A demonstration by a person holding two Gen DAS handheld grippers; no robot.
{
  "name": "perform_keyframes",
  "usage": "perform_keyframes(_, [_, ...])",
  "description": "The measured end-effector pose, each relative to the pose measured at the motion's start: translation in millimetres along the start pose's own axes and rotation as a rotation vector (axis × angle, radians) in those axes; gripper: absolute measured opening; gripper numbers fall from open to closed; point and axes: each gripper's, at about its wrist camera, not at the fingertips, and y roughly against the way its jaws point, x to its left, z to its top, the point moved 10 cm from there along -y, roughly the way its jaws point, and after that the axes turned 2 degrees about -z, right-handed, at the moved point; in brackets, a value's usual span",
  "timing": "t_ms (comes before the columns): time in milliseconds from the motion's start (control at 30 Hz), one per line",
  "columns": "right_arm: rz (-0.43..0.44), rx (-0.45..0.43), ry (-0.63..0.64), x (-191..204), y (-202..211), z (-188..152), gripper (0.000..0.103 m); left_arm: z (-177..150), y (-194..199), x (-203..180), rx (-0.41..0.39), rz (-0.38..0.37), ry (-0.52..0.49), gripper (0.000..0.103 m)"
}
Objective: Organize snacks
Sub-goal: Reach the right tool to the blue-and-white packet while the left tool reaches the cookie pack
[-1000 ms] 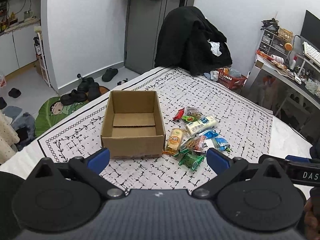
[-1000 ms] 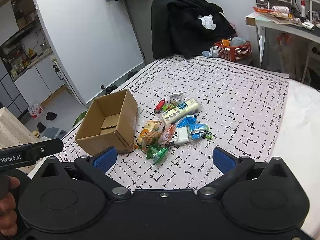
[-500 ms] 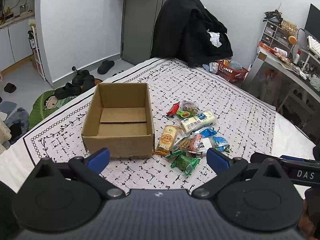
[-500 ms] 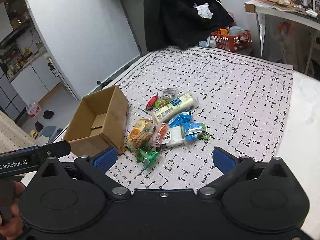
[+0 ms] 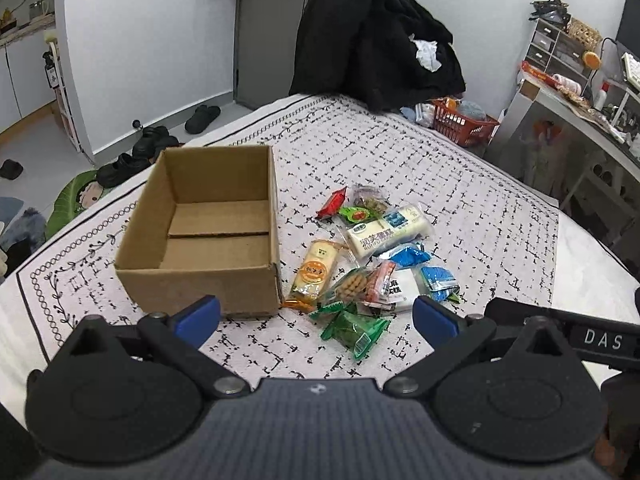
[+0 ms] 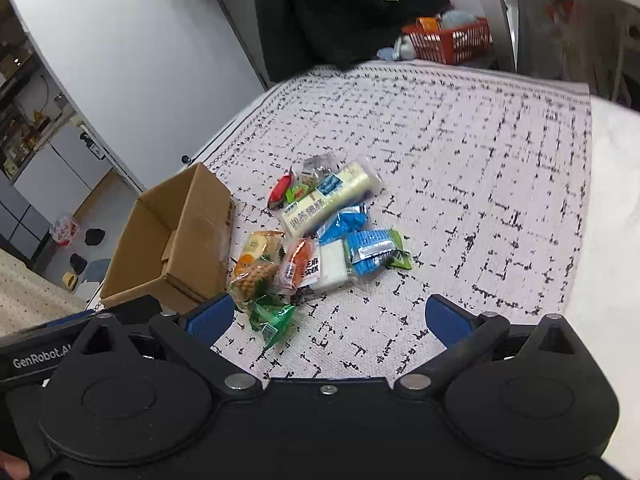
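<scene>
An empty open cardboard box (image 5: pixel 208 240) (image 6: pixel 176 240) sits on the patterned cloth. Right of it lies a heap of several snack packets: a long white pack (image 5: pixel 386 232) (image 6: pixel 328 200), a yellow biscuit pack (image 5: pixel 316 274), blue packs (image 6: pixel 368 250), a red one (image 5: pixel 332 202) and a green one (image 5: pixel 354 328) (image 6: pixel 272 318) nearest me. My left gripper (image 5: pixel 316 316) is open above the near edge of the heap, holding nothing. My right gripper (image 6: pixel 328 318) is open too, hovering just short of the heap.
The cloth covers a table (image 5: pixel 440 168) whose bare white top (image 6: pixel 608 240) shows at the right. A chair draped with black clothing (image 5: pixel 376 36) stands at the far end, with a red basket (image 5: pixel 464 126) beside it. Shoes (image 5: pixel 148 148) lie on the floor at left.
Both grippers have moved forward and lower toward the snack heap, so box and packets look larger. Both stay open and nothing on the table has moved.
</scene>
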Motion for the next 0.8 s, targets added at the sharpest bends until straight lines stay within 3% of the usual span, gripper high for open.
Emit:
perform_keyframes(467, [0.026, 0.014, -0.197, -34.6, -35.9, 8.4, 0.101, -12.9, -58.4, -14.2, 0.076, -0.014, 0.065, 0.100])
perform_keyframes(800, [0.035, 0.026, -0.253, -44.0, -67.6, 14.1, 0.086, -11.6, -87.3, -14.2, 0.051, 0.005, 0.100, 0.081])
